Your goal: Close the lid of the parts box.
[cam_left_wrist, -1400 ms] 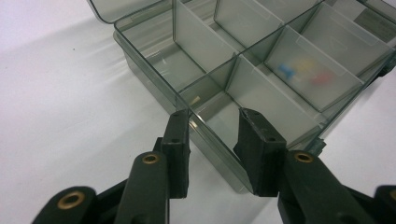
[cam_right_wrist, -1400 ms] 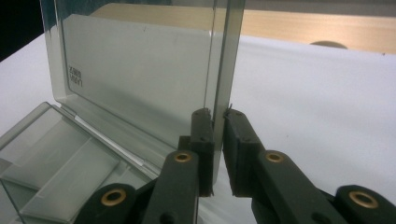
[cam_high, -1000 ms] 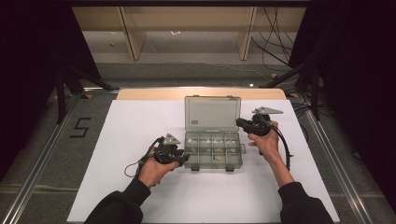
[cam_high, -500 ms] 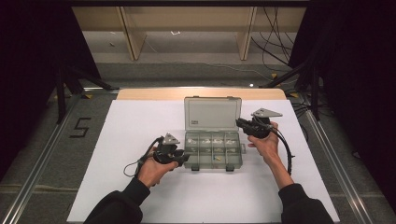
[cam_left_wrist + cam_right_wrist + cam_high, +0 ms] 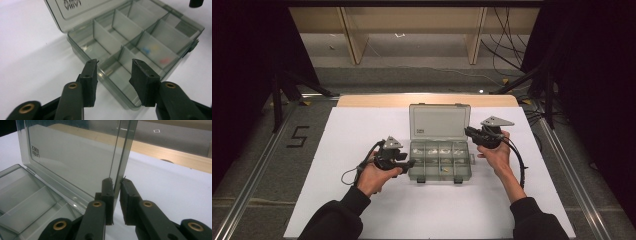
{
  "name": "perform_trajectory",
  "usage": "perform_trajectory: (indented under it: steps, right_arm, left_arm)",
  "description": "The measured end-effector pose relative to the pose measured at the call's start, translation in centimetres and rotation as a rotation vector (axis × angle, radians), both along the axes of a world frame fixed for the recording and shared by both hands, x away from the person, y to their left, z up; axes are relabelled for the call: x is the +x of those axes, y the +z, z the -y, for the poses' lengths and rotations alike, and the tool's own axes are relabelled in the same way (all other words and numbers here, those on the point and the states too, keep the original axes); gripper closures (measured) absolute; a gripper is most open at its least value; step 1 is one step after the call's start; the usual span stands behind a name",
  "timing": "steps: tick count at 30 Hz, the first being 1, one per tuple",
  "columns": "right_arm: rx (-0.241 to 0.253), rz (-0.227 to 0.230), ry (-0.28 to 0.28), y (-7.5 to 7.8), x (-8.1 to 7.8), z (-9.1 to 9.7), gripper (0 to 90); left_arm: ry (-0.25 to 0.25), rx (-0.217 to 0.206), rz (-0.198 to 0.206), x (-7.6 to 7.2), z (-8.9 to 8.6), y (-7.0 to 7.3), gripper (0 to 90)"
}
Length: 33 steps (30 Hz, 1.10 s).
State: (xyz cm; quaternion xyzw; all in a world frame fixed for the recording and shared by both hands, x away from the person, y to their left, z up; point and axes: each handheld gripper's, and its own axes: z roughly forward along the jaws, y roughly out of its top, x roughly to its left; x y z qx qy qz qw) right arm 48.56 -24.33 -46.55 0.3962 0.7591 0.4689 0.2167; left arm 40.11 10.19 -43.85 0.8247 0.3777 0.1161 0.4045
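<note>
Lid [image 5: 75, 157] stands upright, its side edge pinched by the right gripper [image 5: 116, 181]; left gripper [image 5: 113, 65], jaws apart, hovers at the organiser box [image 5: 160, 42], nothing gripped.

We see a smoky grey, see-through box [image 5: 439, 159] with a lid [image 5: 439, 121] of the same tint, bearing pale lettering. Blurred blue, yellow and red bits [image 5: 155, 53] show through one compartment. Both tools, left [image 5: 408, 163] and right [image 5: 468, 132], are black with brass-coloured rivets and grey plates. The counter [image 5: 352, 135] is white with a tan wooden far edge. The sleeves [image 5: 332, 220] are black.
</note>
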Motion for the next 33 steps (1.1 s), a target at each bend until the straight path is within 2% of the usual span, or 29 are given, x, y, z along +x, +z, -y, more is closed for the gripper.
perform_trajectory:
  steps: [3, 4, 5, 6, 7, 11, 12, 13, 16, 22, 25, 28, 29, 31, 33]
  right_arm:
    - [-0.002, 0.002, -0.001, 0.0, 0.0, 0.0, 82.4]
    - [-0.009, -0.023, -0.001, 0.1, -0.1, 0.0, 82.4]
    - [-0.007, -0.026, -0.001, 0.1, -0.1, 0.0, 82.3]
    - [-0.008, -0.024, -0.001, 0.2, -0.2, 0.0, 82.4]
    - [-0.015, -0.003, -0.006, 0.1, -0.1, 0.0, 82.4]
    - [-0.006, 0.002, 0.005, 0.1, -0.1, -0.1, 82.4]
    - [-0.005, 0.015, 0.007, 0.0, 0.0, -0.1, 82.4]
    - [-0.005, 0.004, 0.007, 0.1, 0.0, -0.1, 82.4]
    - [-0.006, 0.009, 0.007, 0.0, 0.0, -0.1, 82.4]
    - [-0.003, 0.014, 0.004, 0.0, 0.0, -0.2, 82.4]
    - [-0.001, 0.009, 0.003, 0.0, 0.0, -0.2, 82.3]
    - [0.000, 0.028, 0.010, 0.0, 0.0, -0.2, 82.3]
    - [0.009, 0.009, 0.014, 0.0, 0.0, -0.3, 82.4]
    - [0.011, 0.002, 0.009, 0.0, 0.0, -0.3, 82.4]
    - [0.003, 0.024, 0.011, -0.1, 0.0, -0.2, 82.3]
  left_arm:
    - [0.002, -0.015, 0.017, 0.5, 0.2, 0.9, 51.3]
    - [-0.001, -0.013, 0.020, 0.8, 0.2, 1.2, 51.6]
    - [0.003, -0.026, 0.027, 1.0, 0.3, 1.4, 53.2]
    - [0.001, -0.025, 0.028, 1.1, 0.4, 1.6, 55.6]
    - [-0.004, -0.022, 0.033, 1.3, 0.5, 1.8, 59.5]
    - [-0.013, -0.011, 0.078, 2.2, 0.7, 3.1, 76.0]
    - [-0.017, -0.010, 0.093, 2.5, 0.7, 3.5, 79.6]
    - [-0.014, -0.014, 0.096, 2.8, 0.8, 3.9, 82.9]
    - [0.006, -0.021, 0.126, 3.7, 1.0, 5.1, 89.3]
    - [0.026, -0.021, 0.149, 5.3, 1.3, 7.1, 89.8]
    - [0.036, -0.030, 0.151, 5.9, 1.3, 7.7, 89.8]
    - [0.045, -0.032, 0.153, 6.7, 1.3, 8.2, 89.8]
    - [0.054, -0.028, 0.154, 6.9, 1.3, 8.3, 89.8]
    - [0.070, -0.036, 0.151, 7.8, 1.4, 8.5, 89.8]
    - [0.090, -0.034, 0.156, 8.4, 1.3, 8.8, 89.8]
